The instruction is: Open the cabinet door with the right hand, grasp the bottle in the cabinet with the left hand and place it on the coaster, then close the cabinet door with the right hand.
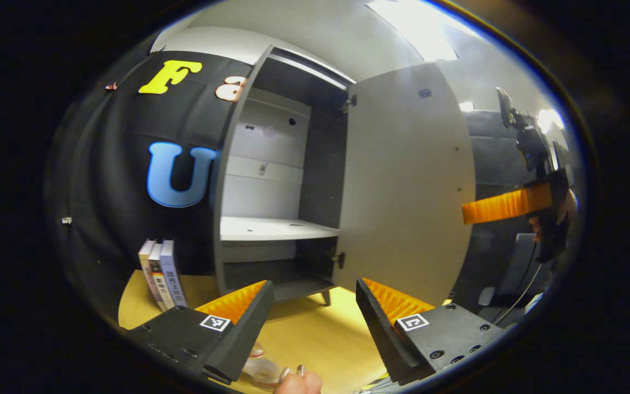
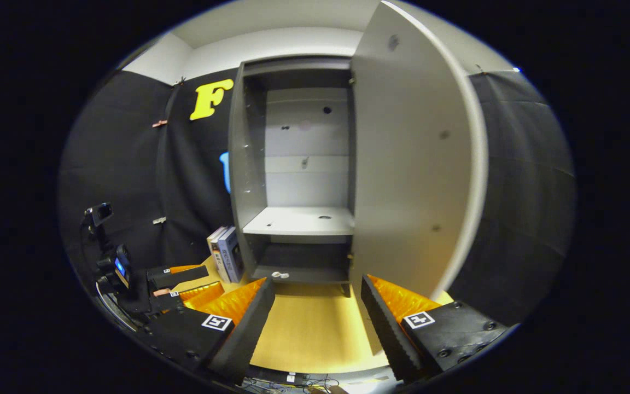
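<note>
The grey cabinet (image 1: pixel 231 164) stands on the yellow table with its door (image 1: pixel 408 180) swung wide to the right. Its middle shelf (image 1: pixel 271 229) and floor are bare. In the right gripper view the cabinet (image 2: pixel 241 164) and the door (image 2: pixel 408 164) are straight ahead, and the shelf (image 2: pixel 301 220) is bare. My left gripper (image 1: pixel 314 284) is open, above the table before the cabinet. Low between its fingers lies a clear round object (image 1: pixel 263 371) touched by a person's fingertips (image 1: pixel 296 377); what it is I cannot tell. My right gripper (image 2: pixel 315 279) is open in front of the door's edge.
Three books (image 1: pixel 161 273) lean upright left of the cabinet, also in the right gripper view (image 2: pixel 225 253). The left gripper (image 2: pixel 205 279) sits low at the left there. A finger (image 1: pixel 503 205) of the right gripper reaches in beyond the door. Bare yellow tabletop (image 2: pixel 315 328) lies ahead.
</note>
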{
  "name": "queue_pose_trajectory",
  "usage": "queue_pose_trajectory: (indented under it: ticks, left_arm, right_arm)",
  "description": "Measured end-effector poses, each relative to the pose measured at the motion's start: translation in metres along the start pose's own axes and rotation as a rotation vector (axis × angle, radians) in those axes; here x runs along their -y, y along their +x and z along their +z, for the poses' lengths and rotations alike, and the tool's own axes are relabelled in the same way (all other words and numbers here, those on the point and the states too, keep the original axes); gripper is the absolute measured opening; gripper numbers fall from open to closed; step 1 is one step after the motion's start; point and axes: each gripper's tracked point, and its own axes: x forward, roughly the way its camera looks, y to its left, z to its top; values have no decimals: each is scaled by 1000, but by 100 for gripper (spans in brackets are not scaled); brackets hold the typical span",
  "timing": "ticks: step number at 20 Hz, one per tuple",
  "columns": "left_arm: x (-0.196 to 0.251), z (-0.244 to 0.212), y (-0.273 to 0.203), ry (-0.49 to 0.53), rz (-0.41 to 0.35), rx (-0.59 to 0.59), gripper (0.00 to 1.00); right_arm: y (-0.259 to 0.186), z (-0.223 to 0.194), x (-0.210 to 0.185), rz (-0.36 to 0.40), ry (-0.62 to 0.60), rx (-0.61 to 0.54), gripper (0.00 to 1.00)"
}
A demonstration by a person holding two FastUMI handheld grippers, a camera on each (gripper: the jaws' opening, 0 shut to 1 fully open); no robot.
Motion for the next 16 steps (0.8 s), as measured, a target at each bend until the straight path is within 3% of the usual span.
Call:
queue_pose_trajectory:
  ticks: [3, 4, 8, 10, 12, 16]
  left_arm:
    - [44, 21, 17, -29, -100, -3, 93]
    - [61, 26, 23, -30, -154, 3, 95]
    - [99, 36, 44, 63, -252, 7, 97]
    - [113, 39, 55, 83, -281, 12, 95]
    - [123, 31, 63, 38, -283, -18, 95]
    - [122, 37, 77, -47, -212, -7, 94]
  right_arm:
    - [-37, 7, 51, -153, 100, 69, 94]
    - [-46, 9, 70, -195, 133, 101, 98]
    - [-54, 16, 136, -305, 170, 181, 98]
    - [-44, 26, 153, -299, 134, 205, 98]
    - [-30, 36, 160, -260, 104, 218, 98]
    - [-2, 48, 165, -150, 90, 226, 98]
